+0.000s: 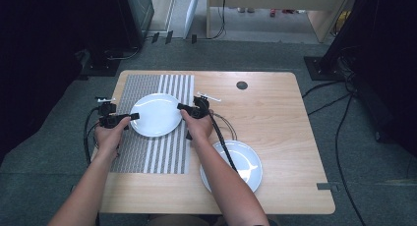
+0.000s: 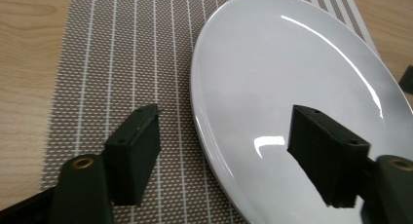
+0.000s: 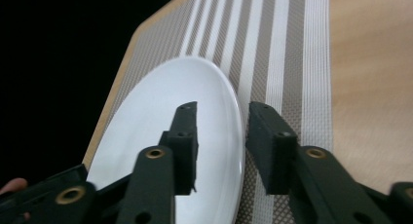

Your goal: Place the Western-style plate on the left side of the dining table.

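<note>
While a white plate (image 1: 156,114) lies on the striped mat (image 1: 129,152) at the left of the worktop (image 1: 275,123), both tongs stand at its rim. The left tongs (image 1: 132,117) are spread wide at the plate's left edge, one jaw over the mat, the other over the plate, neither pressing on it. The right tongs (image 1: 183,107) are spread at the right edge, the rim between the jaws with a gap on each side. A second plate (image 1: 248,162) sits on bare wood near the front, partly under the right forearm (image 1: 223,179).
</note>
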Available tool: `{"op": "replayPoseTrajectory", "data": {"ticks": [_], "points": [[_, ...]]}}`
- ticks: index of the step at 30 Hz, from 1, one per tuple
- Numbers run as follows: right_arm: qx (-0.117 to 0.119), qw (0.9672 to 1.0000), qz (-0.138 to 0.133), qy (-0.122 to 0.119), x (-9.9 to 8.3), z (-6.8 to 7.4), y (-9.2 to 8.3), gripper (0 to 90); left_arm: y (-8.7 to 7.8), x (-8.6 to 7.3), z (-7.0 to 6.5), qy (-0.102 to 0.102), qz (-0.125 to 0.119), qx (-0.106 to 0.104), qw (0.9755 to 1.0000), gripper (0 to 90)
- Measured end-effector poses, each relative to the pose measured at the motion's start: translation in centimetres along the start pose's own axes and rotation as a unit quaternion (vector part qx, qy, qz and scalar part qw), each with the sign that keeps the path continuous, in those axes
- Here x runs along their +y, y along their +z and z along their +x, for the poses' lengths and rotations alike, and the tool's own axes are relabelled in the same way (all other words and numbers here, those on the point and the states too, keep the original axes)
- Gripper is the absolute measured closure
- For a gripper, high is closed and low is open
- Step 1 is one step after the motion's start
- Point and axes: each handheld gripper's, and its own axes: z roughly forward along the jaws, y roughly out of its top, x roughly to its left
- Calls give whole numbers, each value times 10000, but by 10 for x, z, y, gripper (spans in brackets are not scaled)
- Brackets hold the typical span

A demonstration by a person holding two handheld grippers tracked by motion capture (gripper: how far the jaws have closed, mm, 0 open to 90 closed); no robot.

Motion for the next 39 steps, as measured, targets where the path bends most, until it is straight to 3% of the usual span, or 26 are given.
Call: {"op": "replayPoseTrajectory", "data": {"ticks": [2,4,7,9,13,16,24,28,32,39], "points": [[-11,9998,-120,-163,5,2,-6,499,-8,0,0,53,-101,27,9999,231],[-153,9987,-212,-434,10,5,-13,495,-16,-2,0,106,-253,-76,9996,211],[98,9990,107,-425,21,8,-28,406,-29,-6,-2,194,-495,-203,9984,189],[161,9982,170,-555,27,9,-39,349,-36,-10,-4,181,-590,-275,9977,189],[130,9930,171,-1158,30,7,-64,313,-42,-20,-12,366,-644,-254,9969,189],[161,9924,167,-1212,31,1,-78,302,-46,-28,-18,516,-618,-238,9965,189],[118,9910,192,-1321,31,-9,-110,298,-60,-44,-28,656,-632,-383,9951,182],[319,9882,306,-1467,30,-14,-128,300,-67,-54,-33,751,-740,-365,9938,174],[368,9868,274,-1552,29,-22,-144,295,-74,-63,-34,792,-799,-385,9929,166],[170,9850,140,-1712,27,-41,-173,280,-85,-83,-35,862,-844,-515,9914,152]]}}
